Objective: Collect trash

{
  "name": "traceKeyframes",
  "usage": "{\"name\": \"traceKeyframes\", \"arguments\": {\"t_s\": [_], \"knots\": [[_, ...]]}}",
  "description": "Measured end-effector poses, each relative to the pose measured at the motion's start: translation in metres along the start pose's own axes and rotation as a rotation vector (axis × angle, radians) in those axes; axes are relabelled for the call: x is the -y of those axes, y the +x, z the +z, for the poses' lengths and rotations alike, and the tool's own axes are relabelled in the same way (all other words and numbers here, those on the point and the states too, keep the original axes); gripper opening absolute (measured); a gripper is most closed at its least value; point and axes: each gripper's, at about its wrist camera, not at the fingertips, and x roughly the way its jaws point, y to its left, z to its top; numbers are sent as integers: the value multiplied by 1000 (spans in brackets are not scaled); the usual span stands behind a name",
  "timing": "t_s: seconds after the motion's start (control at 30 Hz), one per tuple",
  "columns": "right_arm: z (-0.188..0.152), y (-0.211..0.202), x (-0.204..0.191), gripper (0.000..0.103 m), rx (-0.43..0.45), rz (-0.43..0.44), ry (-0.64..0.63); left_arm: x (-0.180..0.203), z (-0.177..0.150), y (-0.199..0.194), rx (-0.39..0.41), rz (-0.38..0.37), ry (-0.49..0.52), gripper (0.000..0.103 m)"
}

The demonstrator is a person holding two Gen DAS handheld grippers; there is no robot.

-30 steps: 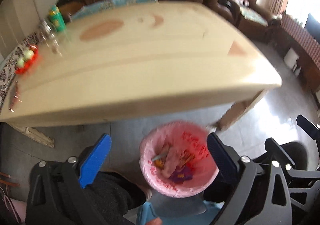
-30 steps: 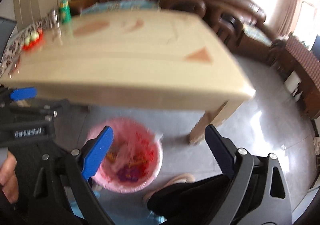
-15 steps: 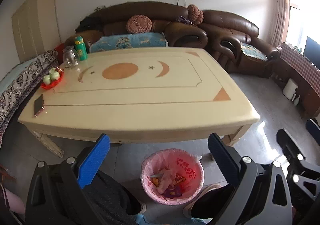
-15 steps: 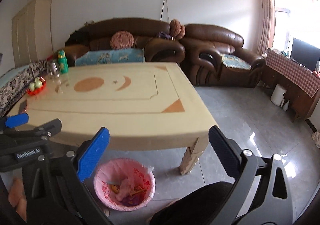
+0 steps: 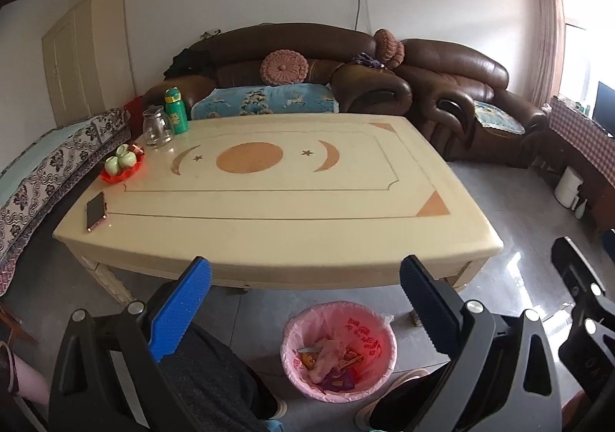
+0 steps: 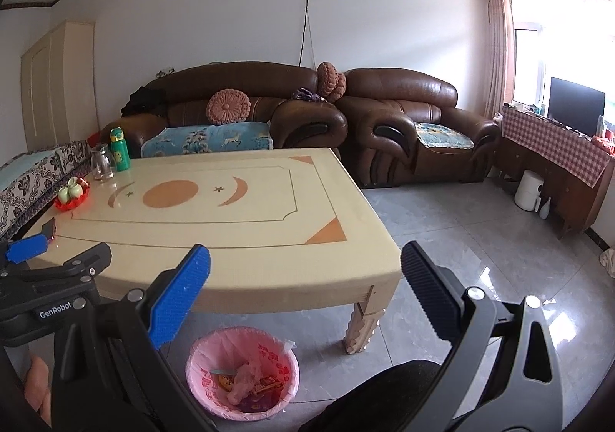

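A pink-lined trash bin (image 5: 378,320) (image 6: 284,355) stands on the floor by the table's near edge, with wrappers (image 5: 334,357) (image 6: 250,382) lying inside. My left gripper (image 5: 305,278) hangs open above and before the bin, nothing between its blue pads. My right gripper (image 6: 305,274) is also open and empty, held over the table's near corner. The left gripper's tip (image 6: 27,249) shows at the left of the right wrist view. The right gripper's body (image 5: 584,301) shows at the right edge of the left wrist view.
The cream table (image 5: 346,209) (image 6: 269,236) carries a phone (image 5: 96,210), a red dish of green cups (image 5: 123,162), a glass jug (image 5: 157,126) and a green bottle (image 5: 176,105). Brown sofas (image 5: 346,78) stand behind. The person's knees (image 5: 215,374) flank the bin.
Both grippers have risen and tilted up from close over the bin, so the whole table and room now show. Both stay open and empty.
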Motion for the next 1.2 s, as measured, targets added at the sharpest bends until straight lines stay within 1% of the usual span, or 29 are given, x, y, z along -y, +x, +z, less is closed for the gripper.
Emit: {"name": "traceKeyframes", "arguments": {"t_s": [0.8,1.2], "knots": [[1,2,-5,97,3,8,-8,-6,0,-3,25,22,-21,96],[1,1,-4,97,5,6,-8,-5,1,-1,31,32,-16,96]]}}
